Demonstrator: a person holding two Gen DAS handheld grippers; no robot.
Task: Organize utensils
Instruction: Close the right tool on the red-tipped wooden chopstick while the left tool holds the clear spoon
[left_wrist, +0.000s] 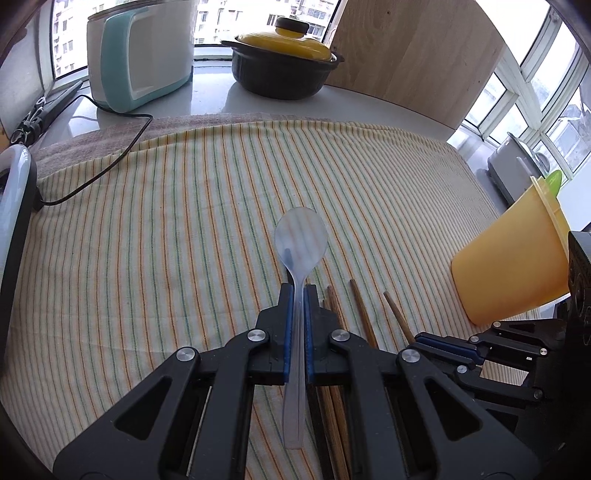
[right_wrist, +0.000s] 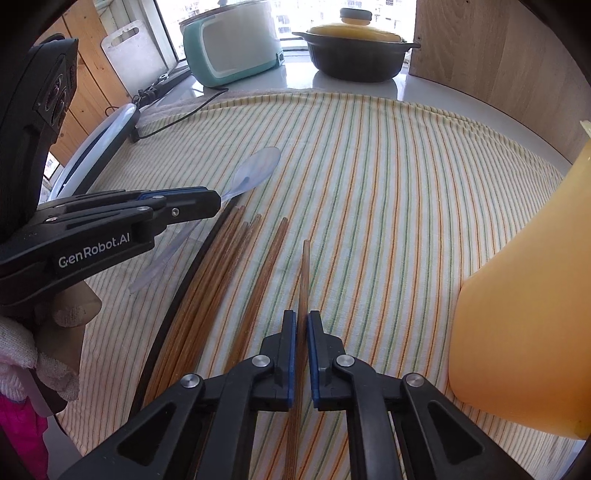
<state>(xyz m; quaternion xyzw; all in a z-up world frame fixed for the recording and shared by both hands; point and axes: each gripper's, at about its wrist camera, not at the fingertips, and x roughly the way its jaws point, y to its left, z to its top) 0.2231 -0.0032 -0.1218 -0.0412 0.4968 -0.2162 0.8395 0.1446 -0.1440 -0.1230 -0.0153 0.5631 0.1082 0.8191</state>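
Beside the yellow cup (left_wrist: 513, 254), the left claw (left_wrist: 298, 295) grips the clear spoon (left_wrist: 300, 236), the right claw (right_wrist: 303, 317) pinches one chopstick (right_wrist: 305, 273), while remaining chopsticks (right_wrist: 221, 258) await sorting on the striped cloth (right_wrist: 388, 184).

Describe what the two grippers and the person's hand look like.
Both the left gripper and the right gripper are black plastic with blue pads, silver rivets and triangular cutouts. The left one carries white GenRobot.AI lettering. The hand wears a white knitted glove over a pink sleeve.
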